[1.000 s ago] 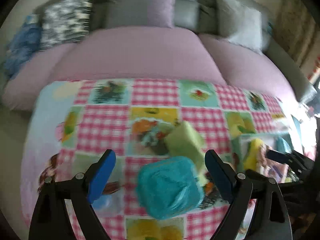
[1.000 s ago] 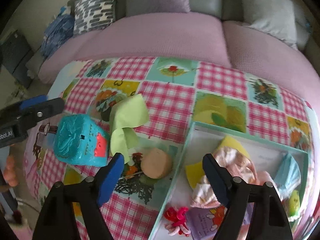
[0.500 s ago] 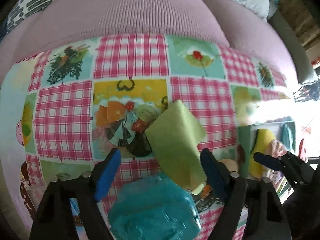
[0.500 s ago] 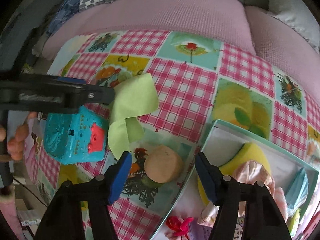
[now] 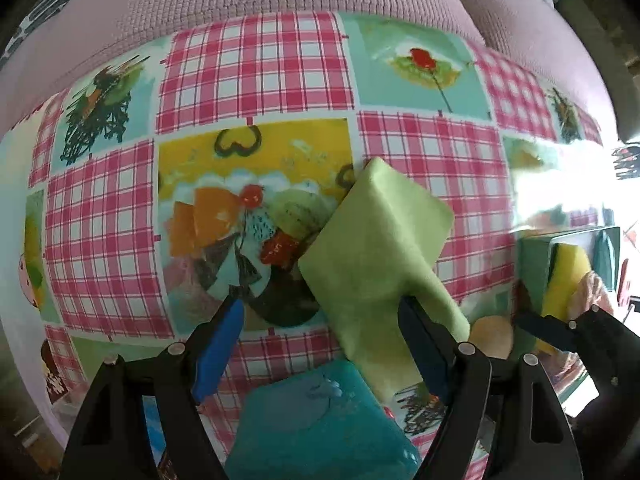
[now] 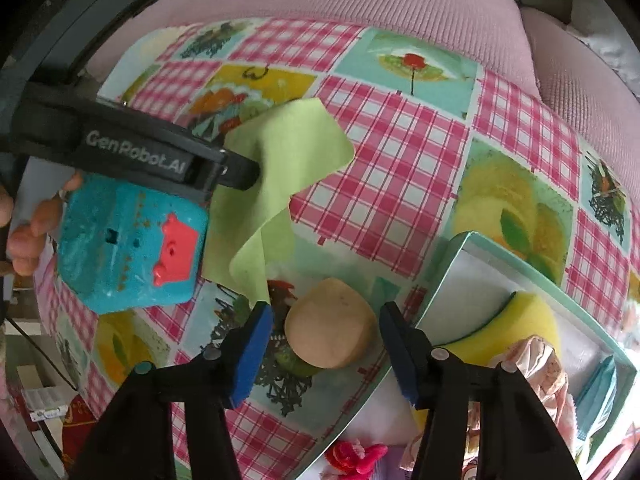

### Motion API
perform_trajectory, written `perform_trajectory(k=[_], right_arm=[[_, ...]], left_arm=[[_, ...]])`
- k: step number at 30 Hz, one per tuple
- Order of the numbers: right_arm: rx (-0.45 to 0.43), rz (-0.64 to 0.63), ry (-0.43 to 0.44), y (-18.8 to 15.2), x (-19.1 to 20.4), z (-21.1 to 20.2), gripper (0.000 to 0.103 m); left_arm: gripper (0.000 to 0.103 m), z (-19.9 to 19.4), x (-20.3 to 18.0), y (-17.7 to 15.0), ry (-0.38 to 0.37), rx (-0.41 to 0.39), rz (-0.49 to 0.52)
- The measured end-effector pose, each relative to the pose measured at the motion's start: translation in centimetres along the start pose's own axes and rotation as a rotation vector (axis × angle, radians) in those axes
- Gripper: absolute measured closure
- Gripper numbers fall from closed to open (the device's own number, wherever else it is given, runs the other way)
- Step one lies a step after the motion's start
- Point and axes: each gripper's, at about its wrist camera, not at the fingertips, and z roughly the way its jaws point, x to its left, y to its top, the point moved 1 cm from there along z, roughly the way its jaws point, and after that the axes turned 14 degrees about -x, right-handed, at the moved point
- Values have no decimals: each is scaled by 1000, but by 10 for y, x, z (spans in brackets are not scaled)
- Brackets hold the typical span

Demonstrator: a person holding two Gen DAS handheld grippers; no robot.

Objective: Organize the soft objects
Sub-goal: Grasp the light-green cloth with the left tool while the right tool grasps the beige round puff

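Observation:
A light green cloth lies crumpled on the checked tablecloth, beside a teal block toy with a red patch. My left gripper hangs open just over the cloth's near end, its right finger above the fabric; nothing is pinched. A tan round puff sits between the pads of my right gripper. Those jaws are closing, with a small gap showing on each side. The left gripper's finger touches the cloth in the right wrist view.
A teal-rimmed tray at the right holds a yellow sponge, pink fabric and a teal piece. A red toy lies near its front. A pink sofa borders the table's far side. A person's fingers show at left.
Both grippers have come down toward the table. The right jaws have narrowed around the tan puff. The left gripper has tilted down over the green cloth, and its jaws narrowed slightly.

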Motion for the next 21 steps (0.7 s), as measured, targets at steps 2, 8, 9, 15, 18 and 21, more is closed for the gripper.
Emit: perform_trajectory(k=[2, 8, 9, 15, 18, 21], right_arm=[[9, -22, -11, 0, 5, 3, 44], [44, -100, -46, -2, 23, 11, 44], [49, -111, -50, -3, 25, 12, 44], [75, -169, -63, -4, 41, 21, 44], [87, -164, -63, -9, 46, 29, 50], [80, -156, -54, -13, 49, 34, 51]], left_arm=[[27, 4, -2, 2, -3, 5, 0], [43, 13, -7, 8, 37, 18, 53], [48, 12, -8, 10, 36, 17, 55], [64, 18, -20, 20, 45, 23, 102], [78, 21, -26, 19, 33, 17, 111], [87, 19, -27, 17, 23, 13, 122]])
